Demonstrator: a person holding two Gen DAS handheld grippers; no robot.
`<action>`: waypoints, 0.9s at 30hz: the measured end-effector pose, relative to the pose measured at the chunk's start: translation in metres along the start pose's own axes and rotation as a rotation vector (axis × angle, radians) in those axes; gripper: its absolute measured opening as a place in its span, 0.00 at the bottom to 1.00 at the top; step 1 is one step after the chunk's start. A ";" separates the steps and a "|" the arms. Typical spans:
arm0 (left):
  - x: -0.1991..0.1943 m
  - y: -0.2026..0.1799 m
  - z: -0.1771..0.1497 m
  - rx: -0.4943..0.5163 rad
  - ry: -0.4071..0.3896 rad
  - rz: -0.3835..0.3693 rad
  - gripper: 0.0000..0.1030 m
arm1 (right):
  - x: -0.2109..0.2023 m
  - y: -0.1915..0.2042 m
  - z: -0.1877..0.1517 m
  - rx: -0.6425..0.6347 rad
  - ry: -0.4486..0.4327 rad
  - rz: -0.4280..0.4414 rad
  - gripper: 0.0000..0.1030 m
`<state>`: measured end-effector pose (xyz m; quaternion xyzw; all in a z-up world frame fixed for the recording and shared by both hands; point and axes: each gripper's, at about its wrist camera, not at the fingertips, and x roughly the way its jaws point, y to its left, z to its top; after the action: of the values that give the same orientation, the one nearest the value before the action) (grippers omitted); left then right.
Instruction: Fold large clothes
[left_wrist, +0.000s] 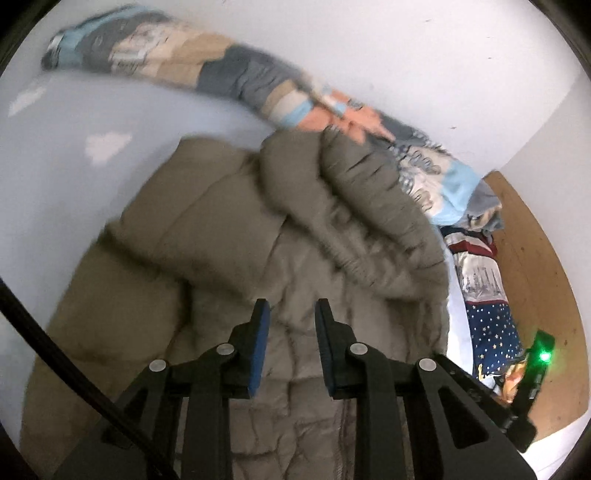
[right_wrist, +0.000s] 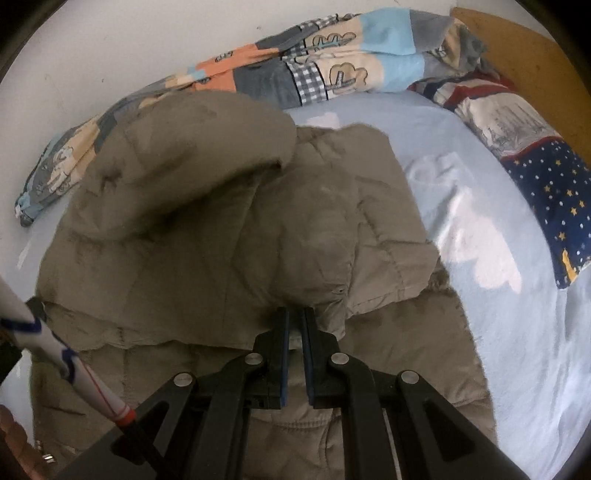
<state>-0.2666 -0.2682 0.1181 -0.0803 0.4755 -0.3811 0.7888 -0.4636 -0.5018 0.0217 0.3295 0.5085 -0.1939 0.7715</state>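
The jacket (right_wrist: 207, 236) lies crumpled on the bed (right_wrist: 480, 229), its far edge against the quilt (right_wrist: 332, 70) along the wall (right_wrist: 92, 55). Bare sheet lies open beyond the jacket's right edge, up to the pillow (right_wrist: 535, 162). The right tongs (right_wrist: 295, 314) are clamped on a jacket fold. The left tongs (left_wrist: 290, 306) hover over the jacket, jaws narrowly parted with nothing between them. Only the left view shows the other gripper's green light (left_wrist: 543, 356); only the right shows a white cable (right_wrist: 55, 354).
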 end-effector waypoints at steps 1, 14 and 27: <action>-0.001 -0.005 0.003 0.025 -0.009 0.002 0.23 | -0.007 -0.002 0.004 0.007 -0.022 0.005 0.07; 0.037 -0.022 0.023 0.199 -0.015 0.237 0.50 | -0.029 0.014 0.054 0.093 -0.220 0.144 0.29; 0.055 -0.014 0.018 0.247 0.038 0.327 0.52 | 0.017 0.066 0.079 -0.062 -0.182 0.084 0.56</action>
<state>-0.2451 -0.3194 0.0970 0.1026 0.4466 -0.3051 0.8348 -0.3633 -0.5102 0.0481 0.3075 0.4278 -0.1747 0.8318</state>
